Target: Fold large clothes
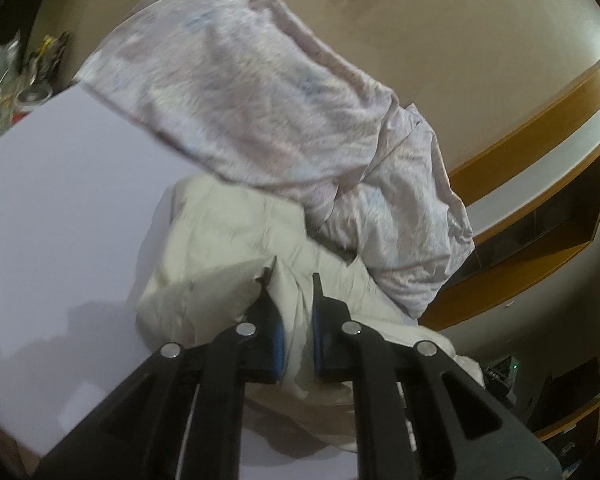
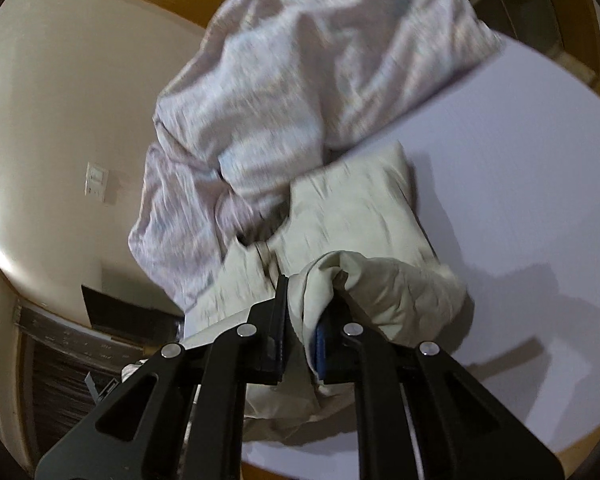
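A beige garment (image 1: pixel 220 248) lies bunched on the white table (image 1: pixel 60 200). My left gripper (image 1: pixel 294 280) is shut on a fold of it, cloth pinched between the blue pads. In the right wrist view the same beige garment (image 2: pixel 360 208) is bunched, and my right gripper (image 2: pixel 310 286) is shut on another fold of it, cloth wrapping over the right finger. A pale pink-grey mottled garment (image 1: pixel 260 92) lies crumpled behind the beige one, draped over the table's far edge; it also shows in the right wrist view (image 2: pixel 300 80). The frames are motion-blurred.
Clutter (image 1: pixel 28 76) sits beyond the table's far left corner. A wooden shelf unit (image 1: pixel 540 184) stands against the beige wall on the right. A wall switch plate (image 2: pixel 96 182) and a dark cabinet (image 2: pixel 60 360) show in the right wrist view.
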### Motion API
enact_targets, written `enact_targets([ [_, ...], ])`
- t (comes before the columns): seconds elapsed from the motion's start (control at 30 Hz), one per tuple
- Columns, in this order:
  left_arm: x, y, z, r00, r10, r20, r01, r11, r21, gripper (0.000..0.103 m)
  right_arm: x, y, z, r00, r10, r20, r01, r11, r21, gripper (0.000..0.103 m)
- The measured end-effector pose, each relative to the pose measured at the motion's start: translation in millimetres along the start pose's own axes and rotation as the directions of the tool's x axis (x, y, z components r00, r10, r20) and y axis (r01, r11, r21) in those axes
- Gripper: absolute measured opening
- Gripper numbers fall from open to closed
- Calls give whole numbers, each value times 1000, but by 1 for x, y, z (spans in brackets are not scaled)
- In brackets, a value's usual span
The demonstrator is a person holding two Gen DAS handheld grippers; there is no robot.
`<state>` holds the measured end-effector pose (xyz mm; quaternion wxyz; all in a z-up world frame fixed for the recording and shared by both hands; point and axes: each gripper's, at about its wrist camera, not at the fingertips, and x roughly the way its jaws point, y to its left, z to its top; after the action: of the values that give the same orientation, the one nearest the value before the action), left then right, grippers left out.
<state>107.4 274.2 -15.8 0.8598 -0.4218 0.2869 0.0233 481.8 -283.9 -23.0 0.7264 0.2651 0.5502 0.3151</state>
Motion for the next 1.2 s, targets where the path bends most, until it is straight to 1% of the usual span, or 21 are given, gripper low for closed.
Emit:
enact_targets([
  [0.03, 7, -4, 9, 1000, 0, 2, 0, 1000, 6, 10, 3, 4, 8, 1000, -6, 10, 6, 1000, -5, 11],
  [0.17, 37, -12, 46, 1000, 8, 0, -8, 1000, 12, 10, 34, 17, 43, 995, -92, 46, 92, 996, -9, 11],
  [0.27, 70, -14, 73, 999, 32, -20, -32, 999, 18, 10, 55, 15, 60, 989, -138, 55, 137, 990, 21, 11],
  [0.37, 96, -12, 89, 997, 62, -39, -61, 997, 41, 10, 78, 12, 73, 980, -188, 59, 186, 982, 40, 11],
  [0.6, 147, 9, 111, 991, 114, -74, -114, 993, 7, 11, 120, 5, 92, 956, -287, 59, 284, 957, 49, 11],
  [0.8, 183, 28, 115, 980, 168, -107, -171, 985, -12, 12, 152, -10, 99, 927, -373, 37, 369, 926, 84, 12],
  [0.87, 194, 36, 114, 975, 184, -124, -189, 982, -26, 13, 164, -20, 101, 920, -392, -5, 389, 911, 134, 17],
  [0.9, 198, 38, 114, 973, 190, -129, -196, 980, -32, 16, 167, -23, 102, 919, -395, -23, 393, 907, 153, 22],
  [0.97, 205, 45, 113, 969, 198, -146, -208, 977, -54, 18, 166, -26, 105, 922, -385, -47, 387, 903, 188, 26],
  [1.0, 207, 48, 113, 968, 197, -156, -210, 975, -70, 19, 163, -26, 107, 925, -377, -44, 378, 905, 197, 31],
  [1.03, 209, 50, 113, 967, 193, -164, -209, 974, -83, 22, 155, -24, 107, 932, -361, -29, 359, 911, 205, 39],
  [1.07, 210, 52, 114, 968, 184, -171, -202, 975, -96, 24, 147, -21, 108, 936, -353, -10, 347, 915, 207, 44],
  [1.13, 209, 53, 115, 970, 168, -176, -189, 976, -110, 38, 130, -11, 107, 931, -362, 46, 347, 916, 199, 65],
  [1.17, 207, 52, 117, 972, 157, -175, -180, 977, -119, 42, 122, -4, 106, 923, -376, 80, 357, 915, 186, 68],
  [1.2, 206, 50, 117, 973, 153, -172, -176, 977, -123, 52, 115, 3, 104, 921, -375, 111, 355, 921, 162, 70],
])
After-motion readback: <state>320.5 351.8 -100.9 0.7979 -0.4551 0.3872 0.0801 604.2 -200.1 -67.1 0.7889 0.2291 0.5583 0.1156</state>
